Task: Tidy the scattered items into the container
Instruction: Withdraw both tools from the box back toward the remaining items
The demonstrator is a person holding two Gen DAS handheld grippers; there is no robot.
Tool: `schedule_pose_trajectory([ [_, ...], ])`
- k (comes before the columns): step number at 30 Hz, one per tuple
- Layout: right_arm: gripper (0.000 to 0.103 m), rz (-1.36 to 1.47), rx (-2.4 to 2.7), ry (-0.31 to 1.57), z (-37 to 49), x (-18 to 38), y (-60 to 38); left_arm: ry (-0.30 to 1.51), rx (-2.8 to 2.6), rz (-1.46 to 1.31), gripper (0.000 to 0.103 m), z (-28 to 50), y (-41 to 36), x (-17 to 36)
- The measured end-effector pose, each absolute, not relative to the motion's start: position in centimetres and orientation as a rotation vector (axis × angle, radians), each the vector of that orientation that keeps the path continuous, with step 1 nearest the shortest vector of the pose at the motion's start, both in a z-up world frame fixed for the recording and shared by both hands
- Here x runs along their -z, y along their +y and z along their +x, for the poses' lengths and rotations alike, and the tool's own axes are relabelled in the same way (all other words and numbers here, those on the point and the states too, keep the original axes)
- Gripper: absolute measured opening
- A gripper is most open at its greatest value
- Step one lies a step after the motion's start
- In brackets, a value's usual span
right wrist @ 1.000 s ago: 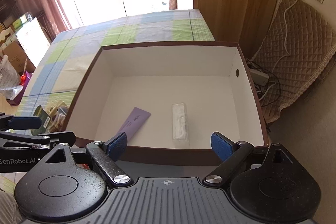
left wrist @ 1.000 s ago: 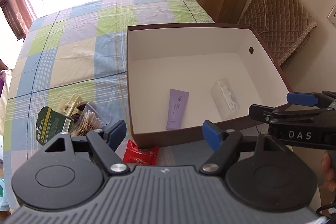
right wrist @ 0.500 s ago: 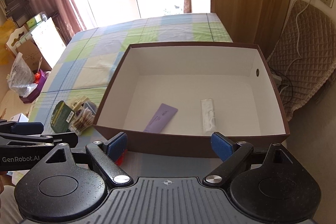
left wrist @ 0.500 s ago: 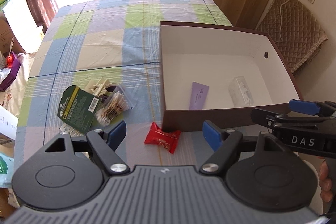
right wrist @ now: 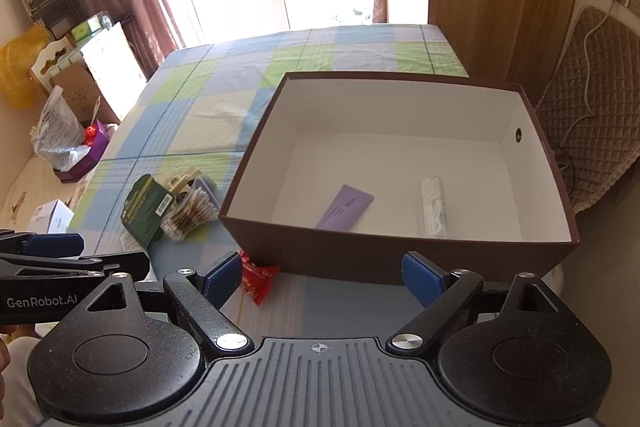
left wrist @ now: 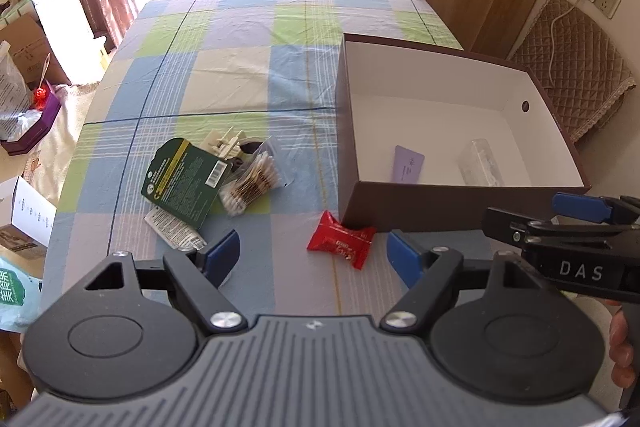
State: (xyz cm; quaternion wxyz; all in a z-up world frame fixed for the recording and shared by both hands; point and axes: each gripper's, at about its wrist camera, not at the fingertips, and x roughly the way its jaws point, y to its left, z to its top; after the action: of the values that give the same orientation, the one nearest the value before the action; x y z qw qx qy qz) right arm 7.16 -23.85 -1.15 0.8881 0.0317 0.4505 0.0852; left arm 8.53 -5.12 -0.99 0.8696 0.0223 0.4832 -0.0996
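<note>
Now backed off and lifted away from the box [left wrist: 400, 211]. A second ago, pressed close to its near wall, with the red sweet [left wrist: 341, 239] half hidden beneath the left hand-held gripper [left wrist: 312, 254]; at present, high enough to take in most of the tabletop [left wrist: 248, 75]. Reads as one drop-off finished and a turn toward the next pick.

Already inside the box: a purple sachet [left wrist: 408, 165] near 6 o'clock of the floor and a clear packet [left wrist: 480, 163] toward 4 o'clock, well apart from each other. Left outside: the red sweet, touching the box's near-left corner. Farther out at 10 o'clock, a loose heap: green card pack [left wrist: 184, 183], bag of cotton swabs [left wrist: 254, 187] beside it, beige clip [left wrist: 224, 143] behind, white sachet [left wrist: 172, 231] poking from under the card. So, roughly a third done by count.

Left hand-held gripper: spread wide, holding nothing, hovering above the cloth and angled down, with the sweet just ahead at 12 o'clock, a little right of centre. Right hand-held gripper [right wrist: 322, 274]: equally wide and empty, held short of the box's near wall, aimed at 12 o'clock across the open top. Seen side-on at 3 o'clock from the left camera, with fingertips of a hand [left wrist: 622, 347] on its grip.

Likely next: the sweet, being nearest. Thin crinkly wrapper, snug against the wall, so little room on that side.
</note>
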Motion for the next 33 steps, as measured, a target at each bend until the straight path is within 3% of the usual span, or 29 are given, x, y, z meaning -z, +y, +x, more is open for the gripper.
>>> schedule_pose_trajectory([
  [33,0.092,0.111,-0.286,0.936,6.0,6.1,-21.4,1.049,0.058,0.005,0.079,6.9,2.0,5.4],
])
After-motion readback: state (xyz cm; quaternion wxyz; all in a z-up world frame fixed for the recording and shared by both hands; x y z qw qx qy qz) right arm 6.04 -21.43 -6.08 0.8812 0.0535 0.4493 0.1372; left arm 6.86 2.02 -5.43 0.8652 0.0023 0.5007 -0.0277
